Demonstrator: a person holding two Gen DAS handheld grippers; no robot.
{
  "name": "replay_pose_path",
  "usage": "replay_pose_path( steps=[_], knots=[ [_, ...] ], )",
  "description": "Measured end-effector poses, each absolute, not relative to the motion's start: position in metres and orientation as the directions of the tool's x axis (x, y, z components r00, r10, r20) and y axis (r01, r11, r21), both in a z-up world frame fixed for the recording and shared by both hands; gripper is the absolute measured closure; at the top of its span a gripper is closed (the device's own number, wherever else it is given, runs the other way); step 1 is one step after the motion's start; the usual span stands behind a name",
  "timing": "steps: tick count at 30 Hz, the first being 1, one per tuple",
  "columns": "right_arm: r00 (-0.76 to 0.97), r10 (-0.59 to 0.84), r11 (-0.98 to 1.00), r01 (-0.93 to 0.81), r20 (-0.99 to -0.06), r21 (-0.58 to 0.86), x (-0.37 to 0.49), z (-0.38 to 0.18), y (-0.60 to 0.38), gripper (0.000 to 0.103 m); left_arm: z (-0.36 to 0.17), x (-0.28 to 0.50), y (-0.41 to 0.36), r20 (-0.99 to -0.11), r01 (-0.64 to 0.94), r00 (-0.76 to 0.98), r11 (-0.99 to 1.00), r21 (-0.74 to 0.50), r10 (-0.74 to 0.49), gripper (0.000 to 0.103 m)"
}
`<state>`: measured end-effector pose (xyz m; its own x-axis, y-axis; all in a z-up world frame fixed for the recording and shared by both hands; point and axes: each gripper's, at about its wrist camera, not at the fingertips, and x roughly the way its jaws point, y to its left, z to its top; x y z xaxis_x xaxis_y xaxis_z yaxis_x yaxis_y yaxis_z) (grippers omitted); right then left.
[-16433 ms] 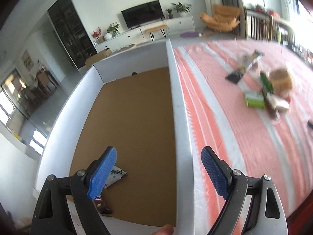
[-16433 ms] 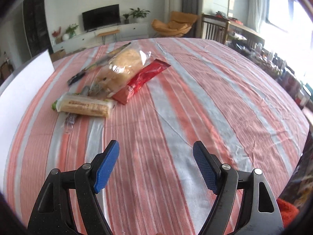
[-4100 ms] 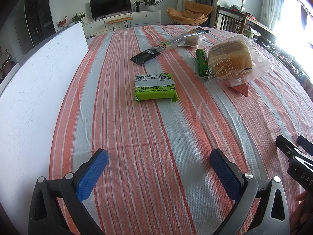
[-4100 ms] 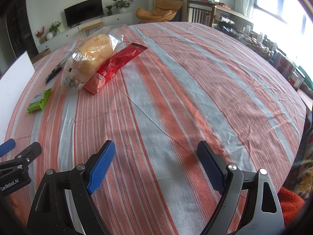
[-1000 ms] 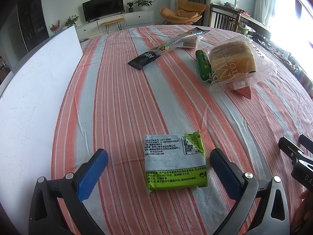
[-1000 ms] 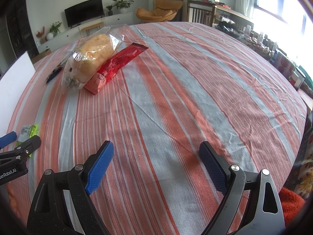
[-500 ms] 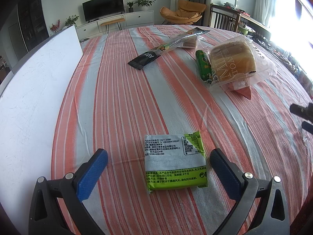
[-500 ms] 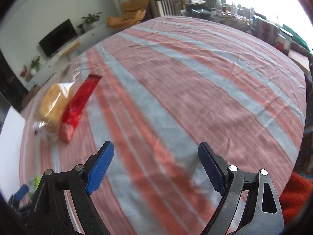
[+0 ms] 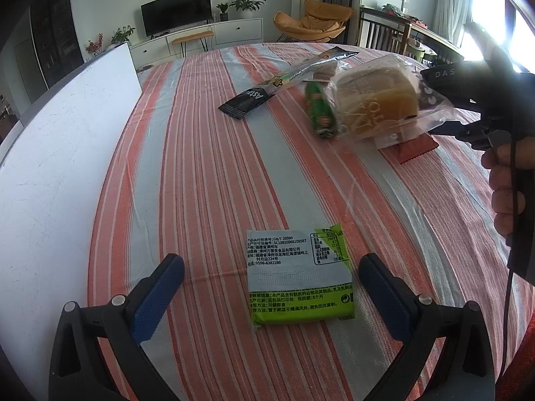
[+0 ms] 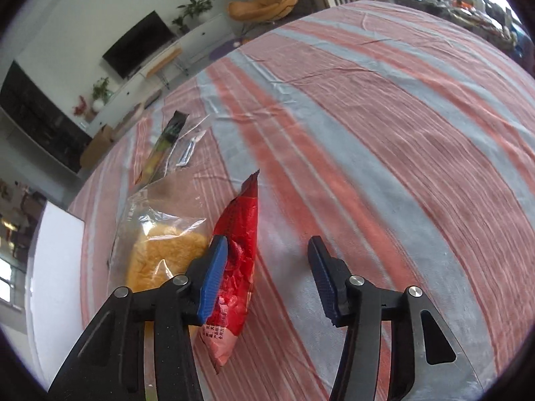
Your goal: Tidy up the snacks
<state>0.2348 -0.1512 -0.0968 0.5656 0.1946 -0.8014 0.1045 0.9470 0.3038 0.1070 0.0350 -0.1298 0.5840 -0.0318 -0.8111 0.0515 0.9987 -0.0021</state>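
Green snack pack point(image 9: 298, 275) lies flat on striped cloth point(image 9: 207, 153), between the spread jaws of the left gripper point(image 9: 271, 289), nearer its right pad, untouched. Right gripper point(image 10: 267, 269), jaws wide too, straddles the red pouch point(image 10: 238, 260); left pad sits w/ bread bag point(image 10: 160, 250) just outside it. Step looks like pre-grasp on both sides. Next: lower, centre each pack, close, then carry to white box wall point(image 9: 50, 153) left of the jaws.
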Motion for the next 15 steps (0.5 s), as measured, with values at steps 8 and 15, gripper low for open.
replay_pose_path(
  steps=[8,15],
  knots=[
    [0.516,0.07,0.989,-0.15,-0.854,-0.01,0.19,-0.098,-0.129,0.092,-0.13,0.107,0.035,-0.811,0.051,0.584,0.999,-0.002,-0.032,0.0],
    [0.536,-0.067,0.994,-0.033,-0.842,-0.1,0.115,-0.097,-0.181,0.078,-0.13,0.107,0.035,-0.811,0.051,0.584,0.999,-0.002,-0.032,0.0]
  ],
)
